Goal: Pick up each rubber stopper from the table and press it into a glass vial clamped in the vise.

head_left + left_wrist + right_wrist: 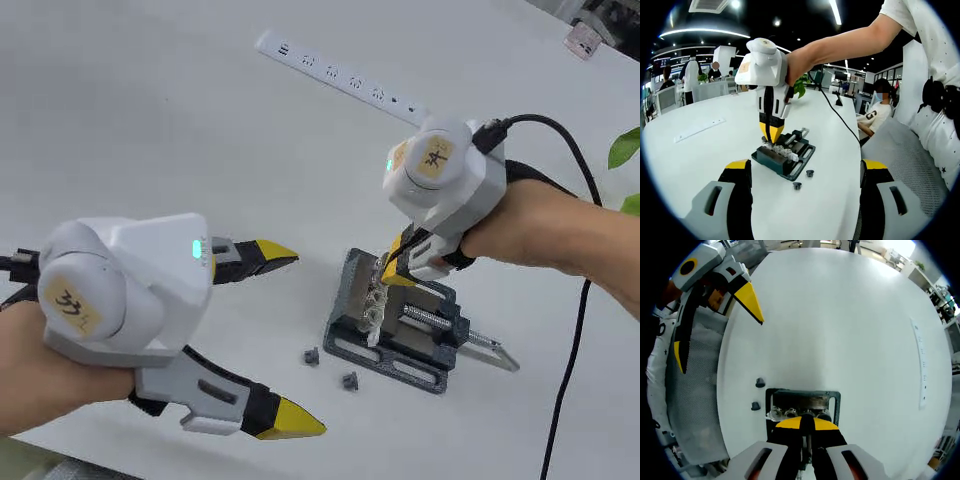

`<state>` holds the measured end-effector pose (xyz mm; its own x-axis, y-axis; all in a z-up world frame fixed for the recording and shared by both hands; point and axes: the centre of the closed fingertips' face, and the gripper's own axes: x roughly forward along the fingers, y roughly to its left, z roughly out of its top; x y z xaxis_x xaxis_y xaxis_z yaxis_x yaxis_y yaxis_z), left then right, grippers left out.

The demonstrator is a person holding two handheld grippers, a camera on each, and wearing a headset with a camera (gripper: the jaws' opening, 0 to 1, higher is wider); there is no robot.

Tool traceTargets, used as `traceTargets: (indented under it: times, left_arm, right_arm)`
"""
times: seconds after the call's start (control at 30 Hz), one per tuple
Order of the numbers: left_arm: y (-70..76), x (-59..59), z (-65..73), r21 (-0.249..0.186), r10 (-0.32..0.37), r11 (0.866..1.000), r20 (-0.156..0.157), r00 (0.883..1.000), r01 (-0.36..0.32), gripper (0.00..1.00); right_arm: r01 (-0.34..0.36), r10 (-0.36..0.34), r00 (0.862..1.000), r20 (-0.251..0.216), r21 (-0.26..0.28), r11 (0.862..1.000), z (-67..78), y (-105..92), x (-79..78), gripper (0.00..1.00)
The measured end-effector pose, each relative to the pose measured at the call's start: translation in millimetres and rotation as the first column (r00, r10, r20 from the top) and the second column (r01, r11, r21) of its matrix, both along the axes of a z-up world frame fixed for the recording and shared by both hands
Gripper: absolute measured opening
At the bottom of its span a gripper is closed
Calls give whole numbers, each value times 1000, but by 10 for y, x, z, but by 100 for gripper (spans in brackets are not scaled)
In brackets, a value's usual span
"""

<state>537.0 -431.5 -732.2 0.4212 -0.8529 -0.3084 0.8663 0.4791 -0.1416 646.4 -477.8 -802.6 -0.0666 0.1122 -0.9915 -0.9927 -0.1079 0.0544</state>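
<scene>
White surface (150,130) in a lit open-plan office, power strip (340,78) beyond the vise (400,330). Right gripper (392,272) pointing down, pressed together over the vise's glass vials (375,300). Left gripper (292,340) spread wide, level, near the vise. Two rubber stoppers (311,356) loose beside the vise.

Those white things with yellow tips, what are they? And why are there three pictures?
They are hand-held grippers, like big tweezers a person squeezes. One picture comes from a camera on the person's head; the two round ones come from cameras riding on the grippers. The left gripper is open and holds nothing. The right gripper is shut, its tips down at the glass vials clamped in a dark vise; whether it pinches anything I cannot tell. Two rubber stoppers lie on the white table beside the vise. A power strip lies further back.
</scene>
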Motion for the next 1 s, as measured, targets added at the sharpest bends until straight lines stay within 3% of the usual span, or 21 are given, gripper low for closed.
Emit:
traceTargets:
  times: [0.4, 0.67, 1.0]
  left_arm:
    - [31, -60, 43, 28, 13, 1000, 5, 1000, -13, 88]
    - [32, -96, 60, 36, 20, 999, 0, 1000, -20, 88]
    - [1, -116, 104, 57, 12, 998, 1, 1000, -12, 87]
  right_arm:
    - [14, -16, 1000, 24, 91, 996, 24, 23, -11, 2]
    - [75, -80, 997, 23, 166, 983, 45, 11, 23, 3]
    - [127, -139, 990, 33, 243, 962, 219, -70, 8, 4]
